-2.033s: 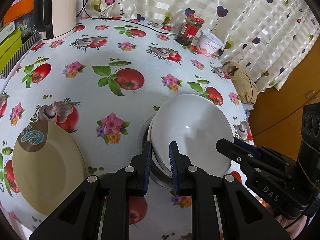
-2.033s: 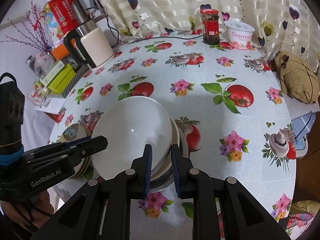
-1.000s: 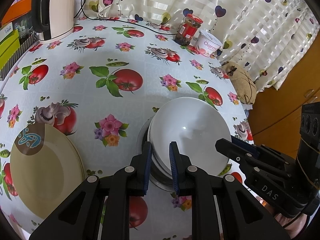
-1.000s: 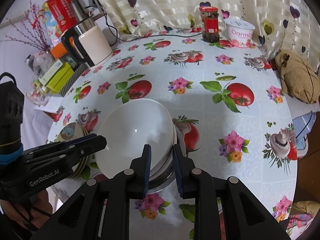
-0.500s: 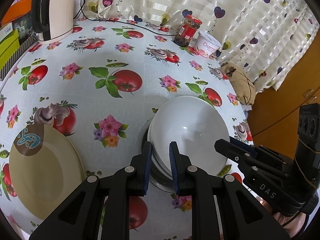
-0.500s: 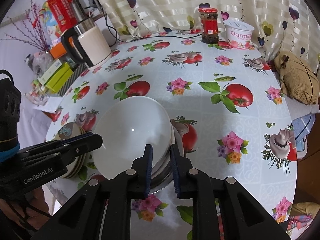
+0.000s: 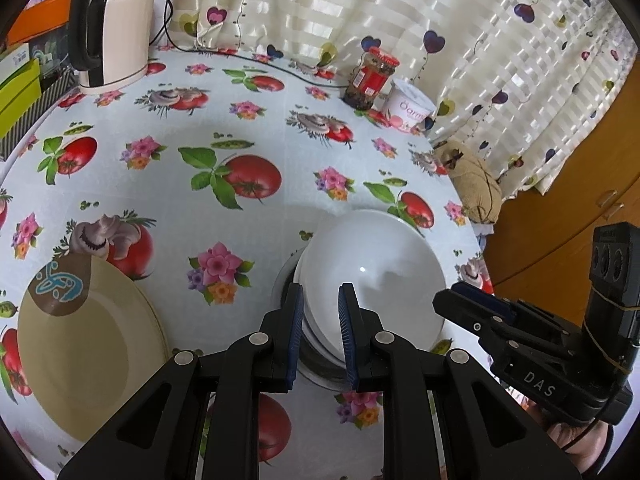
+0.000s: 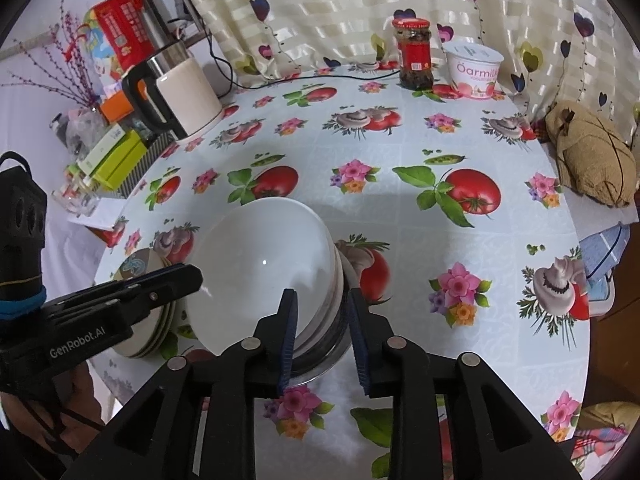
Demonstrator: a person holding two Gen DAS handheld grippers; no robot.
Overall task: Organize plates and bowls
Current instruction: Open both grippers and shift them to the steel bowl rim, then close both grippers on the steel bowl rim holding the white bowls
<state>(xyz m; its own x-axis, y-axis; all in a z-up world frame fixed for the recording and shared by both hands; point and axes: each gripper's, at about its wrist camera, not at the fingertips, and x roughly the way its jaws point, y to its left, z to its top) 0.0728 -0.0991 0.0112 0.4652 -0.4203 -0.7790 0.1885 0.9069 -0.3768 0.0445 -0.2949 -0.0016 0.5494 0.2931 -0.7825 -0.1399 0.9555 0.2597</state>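
Bowls (image 8: 264, 268): white stack near table (image 8: 400, 184) edge, beside cream plates (image 7: 80, 344). My left gripper (image 7: 319, 304) pinches the stack's rim; my right gripper (image 8: 322, 304) straddles it, jaws opening.

The left gripper's arms are covering the near edge of the cream plate stack (image 7: 80, 344). The top white bowl (image 8: 260, 268) is hiding the bowls beneath. The frame edge is cutting off the yellow-green box (image 7: 18, 96).
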